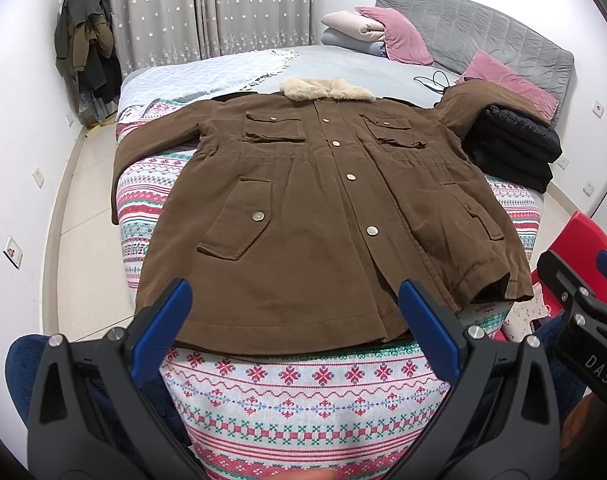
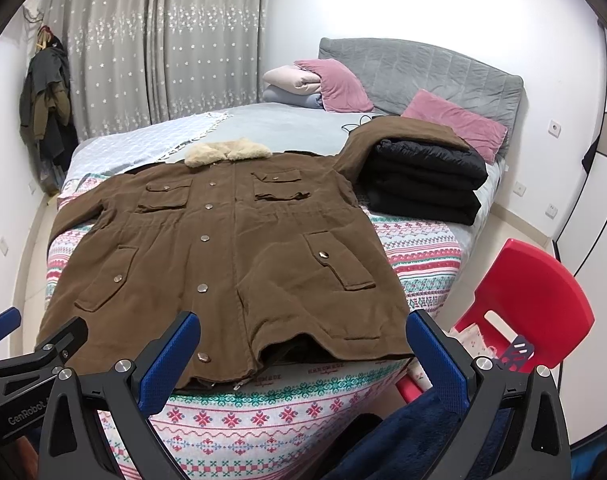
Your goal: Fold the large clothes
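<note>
Patterned bedspread across the bed. Brown fur-collared coat spread flat on it, front up, hem near the foot edge. Folded black jacket beside its shoulder. Left gripper and right gripper above the hem, jaws released, empty.

Bed; brown coat on it

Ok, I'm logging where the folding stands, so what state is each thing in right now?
brown coat: spread flat on the bed, front up, snapped shut, unfolded.
coat's sleeve: draped over the black stack.
black jacket: folded, stacked on the bed.
left gripper: jaws open, holding nothing, at the hem.
right gripper: jaws open, holding nothing, at the hem.
curtains: drawn shut.
</note>
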`<state>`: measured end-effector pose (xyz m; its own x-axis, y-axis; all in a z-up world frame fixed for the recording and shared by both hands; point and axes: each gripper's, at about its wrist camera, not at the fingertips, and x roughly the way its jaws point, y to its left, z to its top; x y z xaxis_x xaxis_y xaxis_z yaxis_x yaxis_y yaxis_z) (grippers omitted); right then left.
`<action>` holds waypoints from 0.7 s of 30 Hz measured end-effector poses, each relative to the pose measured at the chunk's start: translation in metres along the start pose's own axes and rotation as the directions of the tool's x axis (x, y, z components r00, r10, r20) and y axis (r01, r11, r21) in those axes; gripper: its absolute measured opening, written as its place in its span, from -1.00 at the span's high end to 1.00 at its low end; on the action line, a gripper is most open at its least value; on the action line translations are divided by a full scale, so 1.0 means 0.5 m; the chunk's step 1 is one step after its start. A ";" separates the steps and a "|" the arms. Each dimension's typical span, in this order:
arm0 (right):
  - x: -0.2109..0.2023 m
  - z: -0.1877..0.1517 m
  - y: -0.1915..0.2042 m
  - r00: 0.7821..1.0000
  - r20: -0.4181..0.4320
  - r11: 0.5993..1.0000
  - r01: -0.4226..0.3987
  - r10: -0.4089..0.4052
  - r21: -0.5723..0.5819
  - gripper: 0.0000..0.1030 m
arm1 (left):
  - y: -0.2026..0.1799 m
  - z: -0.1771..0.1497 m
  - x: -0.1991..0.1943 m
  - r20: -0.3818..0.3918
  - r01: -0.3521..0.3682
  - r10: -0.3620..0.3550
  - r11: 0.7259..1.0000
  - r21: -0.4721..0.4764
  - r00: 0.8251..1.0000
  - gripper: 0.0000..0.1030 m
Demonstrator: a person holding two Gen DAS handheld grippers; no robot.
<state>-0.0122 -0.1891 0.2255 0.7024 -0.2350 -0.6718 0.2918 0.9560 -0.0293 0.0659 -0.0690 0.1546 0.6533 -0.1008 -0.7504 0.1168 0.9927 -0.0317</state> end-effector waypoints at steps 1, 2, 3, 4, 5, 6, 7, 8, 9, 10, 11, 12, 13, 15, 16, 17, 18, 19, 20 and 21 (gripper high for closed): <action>0.000 0.000 0.000 1.000 -0.001 1.000 -0.002 0.002 0.002 -1.00 | -0.001 -0.002 -0.003 0.002 0.000 0.000 1.000 0.002 1.000 -1.00; 0.000 0.000 0.000 1.000 -0.001 1.000 -0.001 0.001 0.003 -1.00 | -0.002 -0.002 -0.002 0.001 -0.001 0.001 1.000 0.002 1.000 -1.00; 0.000 -0.001 0.000 1.000 0.003 1.000 0.002 -0.002 -0.001 -1.00 | 0.000 -0.002 0.000 0.001 -0.002 0.002 1.000 0.002 1.000 -1.00; 0.002 -0.001 0.000 1.000 0.000 1.000 0.003 -0.003 0.000 -1.00 | -0.001 -0.004 -0.002 0.001 0.000 0.000 1.000 0.000 1.000 -1.00; 0.002 -0.001 0.000 1.000 0.002 1.000 0.005 -0.005 -0.003 -1.00 | 0.000 -0.006 -0.001 0.000 0.000 0.000 1.000 -0.001 1.000 -1.00; 0.003 -0.001 -0.001 1.000 -0.003 1.000 0.002 -0.002 0.002 -1.00 | 0.002 -0.006 0.003 -0.003 -0.001 0.001 1.000 -0.002 1.000 -1.00; 0.005 -0.001 -0.001 1.000 -0.007 1.000 -0.006 0.006 0.006 -1.00 | 0.004 -0.010 0.004 -0.005 -0.002 0.002 1.000 -0.003 1.000 -1.00; 0.006 -0.001 -0.002 1.000 -0.005 1.000 -0.005 0.005 0.002 -1.00 | 0.006 -0.010 0.007 -0.006 -0.005 0.005 1.000 -0.006 1.000 -1.00; 0.011 0.001 -0.005 1.000 0.000 1.000 0.005 -0.005 -0.003 -1.00 | 0.009 -0.010 0.010 -0.006 -0.008 0.008 1.000 -0.010 1.000 -1.00; 0.013 0.002 -0.008 1.000 0.002 1.000 0.014 -0.014 -0.001 -1.00 | 0.012 -0.009 0.013 -0.006 -0.010 0.010 1.000 -0.014 1.000 -1.00; 0.014 0.002 -0.012 1.000 0.008 1.000 0.021 -0.021 0.007 -1.00 | 0.017 -0.009 0.015 -0.006 -0.012 0.012 1.000 -0.017 1.000 -1.00; 0.016 0.004 -0.016 1.000 0.014 1.000 0.026 -0.026 0.009 -1.00 | 0.020 -0.008 0.018 -0.006 -0.013 0.013 1.000 -0.019 1.000 -1.00; 0.019 0.005 -0.020 0.999 0.022 1.000 0.027 -0.027 0.011 -1.00 | 0.025 -0.008 0.021 -0.008 -0.012 0.011 1.000 -0.021 1.000 -1.00; 0.037 0.012 -0.030 1.000 0.017 1.000 0.026 -0.026 0.010 -1.00 | 0.034 -0.002 0.031 -0.011 -0.015 0.014 1.000 -0.025 1.000 -1.00; 0.050 0.017 -0.040 0.999 0.013 0.999 0.042 -0.042 0.014 -1.00 | 0.040 0.001 0.035 -0.011 -0.017 0.016 1.000 -0.025 1.000 -1.00; 0.062 0.024 -0.052 0.999 0.013 0.998 0.050 -0.050 0.023 -1.00 | 0.047 0.007 0.039 -0.009 -0.021 0.021 0.999 -0.027 1.000 -1.00; 0.073 0.033 -0.067 0.999 0.011 0.998 0.042 -0.043 0.035 -1.00 | 0.055 0.017 0.043 -0.003 -0.026 0.026 0.999 -0.030 1.000 -1.00; 0.087 0.045 -0.086 1.000 0.008 0.998 0.022 -0.023 0.054 -1.00 | 0.064 0.027 0.047 0.007 -0.031 0.031 0.999 -0.034 1.000 -1.00; 0.100 0.056 -0.104 1.000 -0.002 0.997 -0.002 0.002 0.078 -1.00 | 0.072 0.040 0.052 0.017 -0.037 0.038 0.999 -0.039 0.999 -1.00; 0.119 0.072 -0.130 0.999 -0.012 0.993 -0.035 0.037 0.115 -1.00 | 0.081 0.054 0.059 0.026 -0.044 0.045 0.998 -0.042 0.999 -1.00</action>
<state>0.0341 -0.2714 0.2143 0.7050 -0.1978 -0.6811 0.3398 0.9371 0.0795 0.1100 -0.0338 0.1488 0.6770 -0.0576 -0.7337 0.0564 0.9981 -0.0264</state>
